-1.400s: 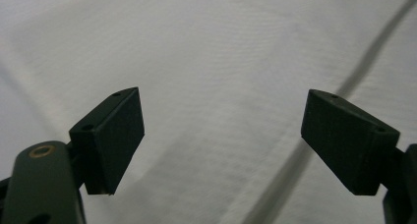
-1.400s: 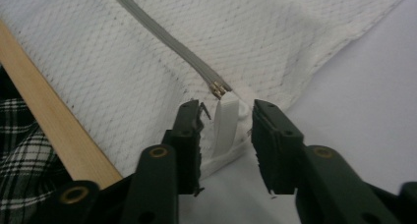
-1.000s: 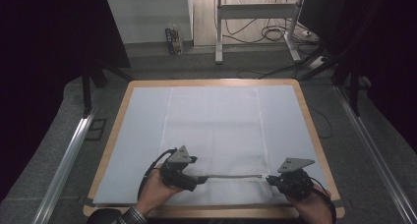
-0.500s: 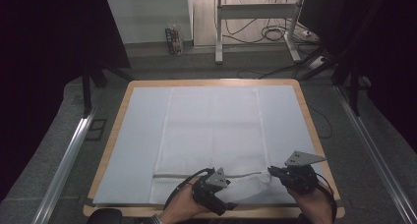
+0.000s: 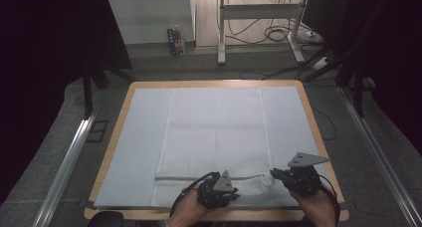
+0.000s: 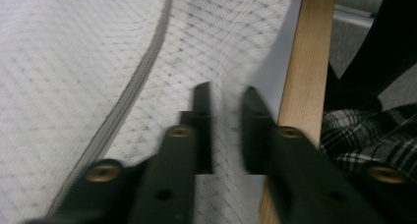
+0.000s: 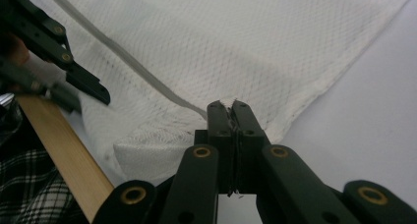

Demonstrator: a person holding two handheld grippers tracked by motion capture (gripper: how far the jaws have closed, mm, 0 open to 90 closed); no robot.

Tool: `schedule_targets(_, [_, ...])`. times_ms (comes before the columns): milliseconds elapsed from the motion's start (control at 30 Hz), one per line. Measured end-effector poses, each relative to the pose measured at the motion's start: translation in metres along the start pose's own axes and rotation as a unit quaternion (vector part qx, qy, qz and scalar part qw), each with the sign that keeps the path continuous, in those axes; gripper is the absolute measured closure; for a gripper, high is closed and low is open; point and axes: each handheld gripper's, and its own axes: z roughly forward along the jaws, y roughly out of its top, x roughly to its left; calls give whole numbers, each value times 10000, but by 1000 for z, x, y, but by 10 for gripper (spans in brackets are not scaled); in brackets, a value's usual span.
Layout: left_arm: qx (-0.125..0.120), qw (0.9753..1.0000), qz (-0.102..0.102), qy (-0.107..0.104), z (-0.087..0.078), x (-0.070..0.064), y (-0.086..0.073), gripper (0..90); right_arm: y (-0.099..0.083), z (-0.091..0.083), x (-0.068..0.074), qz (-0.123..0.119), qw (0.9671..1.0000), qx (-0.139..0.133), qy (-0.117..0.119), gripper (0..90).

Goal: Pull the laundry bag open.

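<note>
My right gripper (image 7: 229, 106) pinches the white mesh cloth (image 5: 214, 132) at its near right corner. My left gripper (image 6: 225, 94) hovers spread over the cloth's near edge, beside the table's wooden rim (image 6: 302, 62). The cloth lies flat on a pale blue mat (image 5: 142, 132). Beyond, the high view shows grey floor, cables (image 5: 278, 33) and a metal stand (image 5: 259, 10).

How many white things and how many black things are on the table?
White: 1, the white mesh cloth with a grey stripe.
Black: 2, the left black two-jaw tool and the right black two-jaw tool.
Total: 3.
</note>
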Motion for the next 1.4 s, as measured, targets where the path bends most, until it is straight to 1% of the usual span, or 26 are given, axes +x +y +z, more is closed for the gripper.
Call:
schedule_targets(33, [-90, 9997, -191, -87, -1, 3, -1, 884, -2, 2, -1, 22, 9999, 106, 34, 837])
schedule_targets(67, [-90, 9997, -191, -87, -1, 3, -1, 889, -2, 2, -1, 22, 9999, 106, 34, 837])
schedule_targets(133, [-113, 9993, -311, -175, -1, 6, -1, 892, -4, 0, -3, 83, 9998, 160, 69, 721])
schedule_targets(167, [-113, 9993, -311, -175, -1, 6, -1, 892, -4, -1, -3, 79, 9998, 170, 65, 686])
schedule_targets(200, [-125, 9991, -361, -201, -1, 7, -1, 892, -4, -1, -3, 79, 9998, 170, 65, 686])
schedule_targets(233, [-141, 9989, -395, -198, -2, 9, -1, 892, -4, -5, -3, 41, 9999, 159, -34, 609])
schedule_targets(367, [-210, 9986, -437, -187, -3, 11, 0, 892, -8, -12, -5, 143, 9997, 193, -75, 556])
schedule_targets(400, [-228, 9985, -457, -187, -4, 11, 0, 892, -13, -19, -7, 393, 9991, 173, 36, 524])
schedule_targets(433, [-261, 9983, -500, -174, -6, 13, 0, 892, -16, -21, -8, 512, 9984, 202, 129, 511])
schedule_targets(467, [-261, 9983, -500, -174, -6, 13, 0, 892, -16, -21, -8, 512, 9984, 202, 129, 511])
schedule_targets(500, [-324, 9977, -574, -172, -7, 15, -1, 892, -21, -23, -8, 715, 9966, 272, 312, 475])
schedule_targets(533, [-336, 9975, -591, -178, -7, 16, -1, 892, -23, -23, -7, 776, 9956, 331, 416, 455])
schedule_targets(633, [-383, 9970, -642, -175, -8, 18, -1, 891, -28, -17, -1, 785, 9928, 571, 703, 399])
schedule_targets(733, [-400, 9970, -645, -168, -9, 18, -1, 891, -30, -10, 4, 768, 9905, 698, 898, 369])
schedule_targets(767, [-400, 9970, -645, -168, -9, 18, -1, 891, -30, -10, 4, 768, 9905, 698, 898, 369])
schedule_targets(800, [-400, 9970, -641, -172, -9, 18, -1, 891, -29, -5, 6, 848, 9873, 711, 1136, 350])
schedule_targets(833, [-397, 9970, -642, -197, -8, 17, -1, 891, -29, -2, 7, 881, 9861, 720, 1211, 340])
schedule_targets(867, [-397, 9970, -642, -197, -8, 17, -1, 891, -29, -2, 7, 881, 9861, 720, 1211, 340])
schedule_targets(967, [-310, 9975, -566, -272, -5, 15, -1, 889, -28, 5, 8, 1013, 9830, 686, 1367, 298])
schedule_targets(1033, [-223, 9985, -409, -270, -1, 9, -1, 889, -27, 8, 7, 1084, 9812, 703, 1437, 274])
schedule_targets(1067, [-223, 9985, -409, -270, -1, 9, -1, 888, -27, 9, 7, 1137, 9803, 706, 1456, 268])
schedule_targets(1100, [-161, 9992, -288, -206, 0, 6, -1, 889, -28, 11, 6, 1195, 9791, 741, 1467, 259])
schedule_targets(1167, [-190, 9992, -301, -182, 0, 5, -1, 889, -30, 14, 3, 1338, 9756, 832, 1527, 251])
schedule_targets(1300, [-215, 9989, -342, -217, 0, 7, -2, 890, -33, 18, 1, 1433, 9734, 884, 1556, 245])
schedule_targets(1333, [-161, 9991, -291, -274, 1, 6, -2, 889, -33, 18, 0, 1529, 9712, 793, 1644, 238])
schedule_targets(1400, [-102, 9993, -236, -276, 3, 5, -2, 889, -31, 18, -2, 1587, 9705, 710, 1669, 229])
